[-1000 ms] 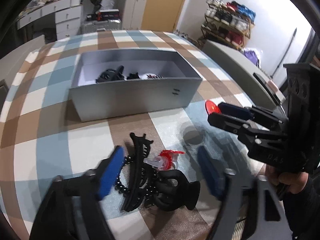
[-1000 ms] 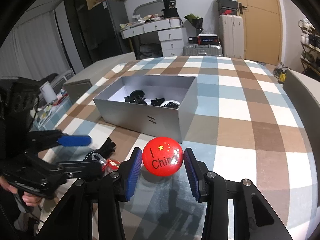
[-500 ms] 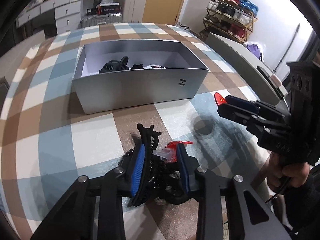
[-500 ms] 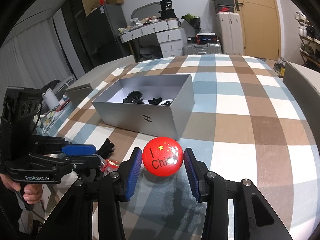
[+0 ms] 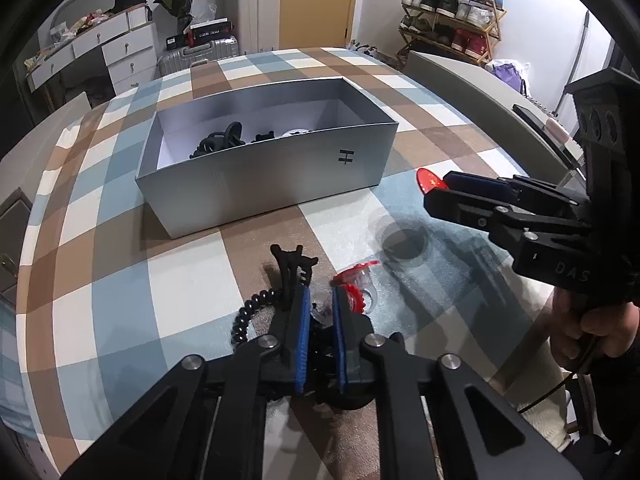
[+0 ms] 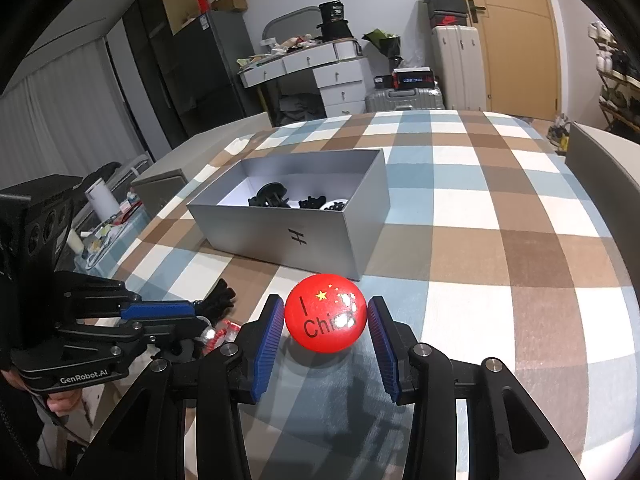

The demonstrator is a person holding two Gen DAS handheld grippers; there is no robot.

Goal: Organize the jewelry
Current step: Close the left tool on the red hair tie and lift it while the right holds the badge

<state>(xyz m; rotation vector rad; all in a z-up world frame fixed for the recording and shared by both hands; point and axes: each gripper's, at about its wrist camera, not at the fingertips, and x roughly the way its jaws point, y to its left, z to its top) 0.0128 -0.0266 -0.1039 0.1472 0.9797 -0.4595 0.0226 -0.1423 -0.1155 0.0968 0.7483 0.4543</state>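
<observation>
The left gripper (image 5: 319,322) has just been closed on the pile of hair clips (image 5: 294,270) before the box (image 5: 280,176); light, rigid, snag-prone. The red badge (image 6: 325,318) is pinched at its rim by the right gripper (image 6: 326,338).

Room setting: checked cloth (image 6: 500,208) over the work surface; white drawer desk (image 6: 320,68), suitcases (image 6: 404,98), wooden door (image 6: 516,36), shoe rack (image 5: 452,8), dark cabinet (image 6: 192,72), white walls.

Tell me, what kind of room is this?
Probably a bedroom or spare room at home: a shoe rack full of shoes, suitcases, and a cluttered white desk with drawers stand behind the checked table.
</observation>
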